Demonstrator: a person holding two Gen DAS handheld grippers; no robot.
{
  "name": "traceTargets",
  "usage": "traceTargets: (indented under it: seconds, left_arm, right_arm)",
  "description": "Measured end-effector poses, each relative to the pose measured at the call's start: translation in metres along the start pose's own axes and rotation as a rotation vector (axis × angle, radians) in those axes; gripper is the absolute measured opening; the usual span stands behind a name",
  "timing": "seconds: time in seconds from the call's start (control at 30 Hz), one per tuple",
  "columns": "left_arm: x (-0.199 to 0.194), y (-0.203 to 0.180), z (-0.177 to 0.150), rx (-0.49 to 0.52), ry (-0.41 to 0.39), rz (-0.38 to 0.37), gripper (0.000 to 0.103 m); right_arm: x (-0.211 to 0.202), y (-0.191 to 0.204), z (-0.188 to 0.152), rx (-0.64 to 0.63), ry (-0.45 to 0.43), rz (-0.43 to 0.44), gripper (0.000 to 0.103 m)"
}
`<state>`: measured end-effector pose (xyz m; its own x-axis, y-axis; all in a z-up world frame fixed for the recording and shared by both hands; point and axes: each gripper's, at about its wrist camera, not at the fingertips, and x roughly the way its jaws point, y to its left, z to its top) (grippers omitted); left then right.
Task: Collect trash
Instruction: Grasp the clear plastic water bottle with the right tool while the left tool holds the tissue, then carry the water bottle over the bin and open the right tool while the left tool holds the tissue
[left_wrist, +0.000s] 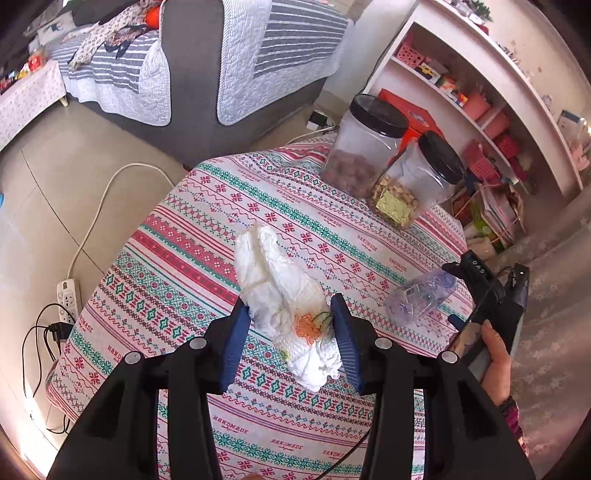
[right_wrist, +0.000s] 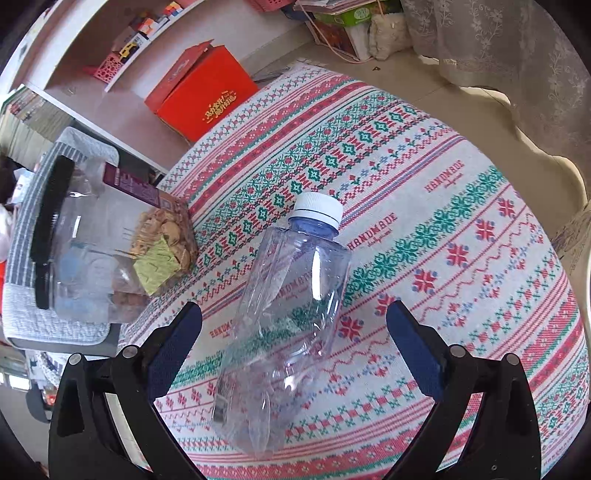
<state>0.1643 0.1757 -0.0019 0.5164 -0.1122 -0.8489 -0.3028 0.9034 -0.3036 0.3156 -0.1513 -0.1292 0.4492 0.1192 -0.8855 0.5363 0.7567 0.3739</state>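
A crumpled white tissue (left_wrist: 284, 295) with an orange stain lies on the patterned tablecloth (left_wrist: 207, 236). My left gripper (left_wrist: 290, 314) is open, its blue pads on either side of the tissue's near end. An empty clear plastic bottle (right_wrist: 288, 314) with a white cap lies on its side on the cloth; it also shows in the left wrist view (left_wrist: 419, 295). My right gripper (right_wrist: 293, 317) is open and straddles the bottle's lower half without gripping it. The right gripper (left_wrist: 452, 291) appears at the table's right side in the left wrist view.
Two clear jars with black lids (left_wrist: 364, 147) (left_wrist: 417, 181) holding snacks stand at the table's far end; one shows in the right wrist view (right_wrist: 110, 251). A red box (right_wrist: 201, 92) and white shelves (left_wrist: 480, 85) lie beyond. A sofa (left_wrist: 192, 62) and power strip (left_wrist: 68, 295) are at left.
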Motion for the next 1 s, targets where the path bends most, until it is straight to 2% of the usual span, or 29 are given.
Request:
traceTargets:
  seconds: [0.1, 0.2, 0.27, 0.3, 0.4, 0.63, 0.8, 1.0]
  left_arm:
    - [-0.001, 0.001, -0.002, 0.019, -0.004, 0.007, 0.045]
    - [-0.001, 0.002, -0.003, 0.043, -0.010, 0.032, 0.045]
    - [-0.002, 0.007, -0.004, 0.046, -0.011, 0.044, 0.045]
    - [-0.002, 0.009, -0.004, 0.043, -0.011, 0.047, 0.045]
    - [-0.005, 0.014, -0.005, 0.036, -0.011, 0.053, 0.045]
    - [-0.020, 0.012, -0.007, 0.034, -0.041, 0.040, 0.045]
    - [-0.034, 0.007, -0.009, 0.034, -0.066, 0.018, 0.045]
    - [-0.046, -0.003, -0.012, 0.035, -0.087, -0.017, 0.045]
  right_arm:
    - [0.020, 0.005, -0.001, -0.002, 0.039, -0.033, 0.097]
    - [0.021, 0.012, -0.002, -0.054, 0.000, -0.056, 0.097]
    - [0.019, 0.014, -0.004, -0.089, -0.010, -0.047, 0.082]
    - [0.018, 0.014, -0.005, -0.105, -0.009, -0.053, 0.069]
    - [0.010, 0.009, -0.011, -0.135, -0.016, -0.040, 0.063]
    - [-0.033, -0.004, -0.028, -0.245, -0.057, -0.004, 0.062]
    - [-0.085, -0.006, -0.044, -0.365, -0.165, 0.003, 0.063]
    - [-0.140, -0.020, -0.054, -0.447, -0.243, 0.040, 0.063]
